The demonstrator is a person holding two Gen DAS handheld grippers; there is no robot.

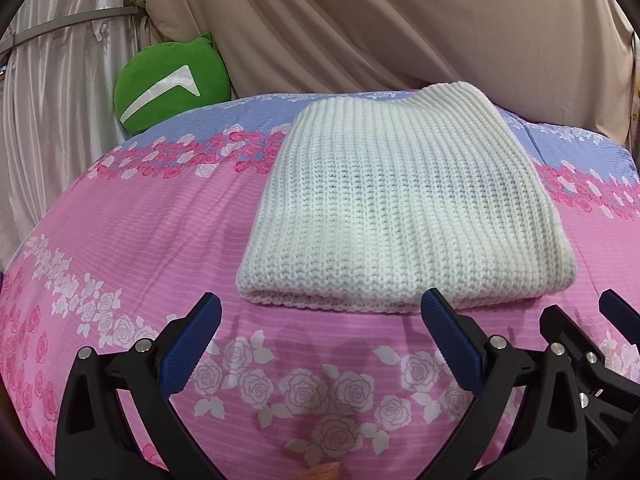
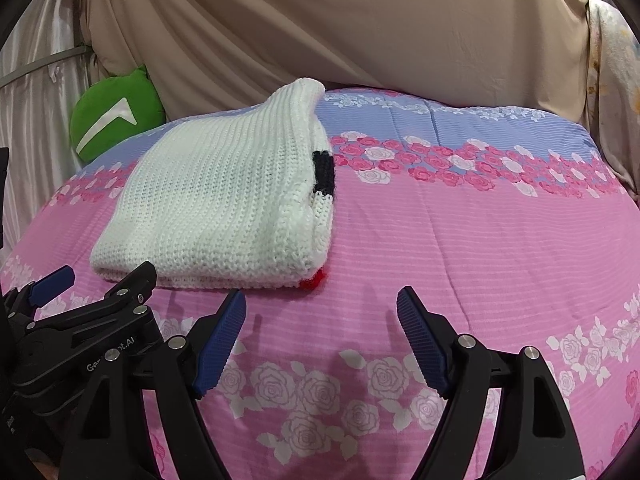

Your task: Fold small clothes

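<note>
A white ribbed knit sweater lies folded into a thick rectangle on the pink rose-print bedcover. My left gripper hovers just in front of its near edge, open, with nothing between its blue pads. In the right wrist view the sweater lies to the left. A black patch and a red bit show along its right side. My right gripper is open over bare bedcover, off the sweater's near right corner. The two grippers sit side by side, the left gripper close beside the right.
A green round cushion leans at the back left against pale drapes. Beige cloth hangs behind the bed. A floral fabric hangs at the far right. The bedcover turns blue toward the back.
</note>
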